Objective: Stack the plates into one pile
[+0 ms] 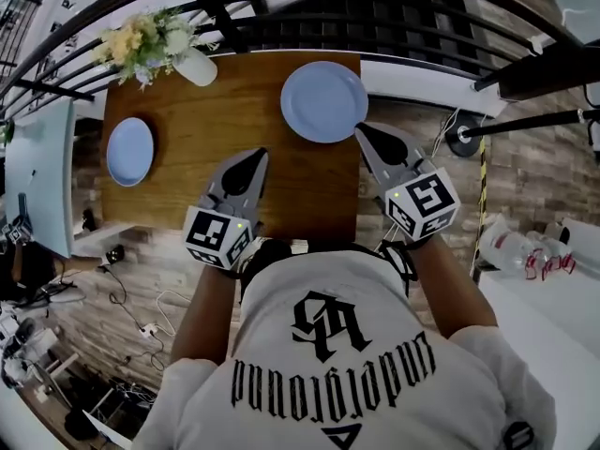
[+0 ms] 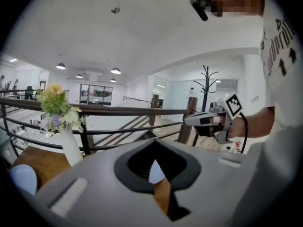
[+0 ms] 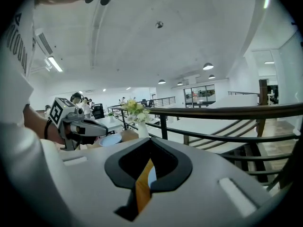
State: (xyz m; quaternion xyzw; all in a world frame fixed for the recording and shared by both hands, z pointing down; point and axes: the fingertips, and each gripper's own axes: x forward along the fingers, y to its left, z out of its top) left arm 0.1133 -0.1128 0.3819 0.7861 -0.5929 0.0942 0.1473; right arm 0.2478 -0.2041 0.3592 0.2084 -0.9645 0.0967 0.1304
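We start at the left gripper: its jaws are pressed together to a point with nothing caught between them, and its own view shows only a sliver of wood and pale blue past the tips. Over to the right gripper and it is the same there, jaws closed up tight and empty. Both are held out low in front of us, marker cubes toward our chest, noses pointing across the table.

The left one hangs over the near part of the wooden top, between the two plates. The right one sits at the table's near right corner, its tip showing just beside the near right rim of the larger plate; we cannot tell if it touches.

That larger plate, pale blue, lies flat at the far right of the table. The smaller plate, also blue, lies flat at the left edge, well apart from it, so nothing is stacked yet.

Further out, a white vase of flowers stands at the far left corner, and a dark railing runs behind the table
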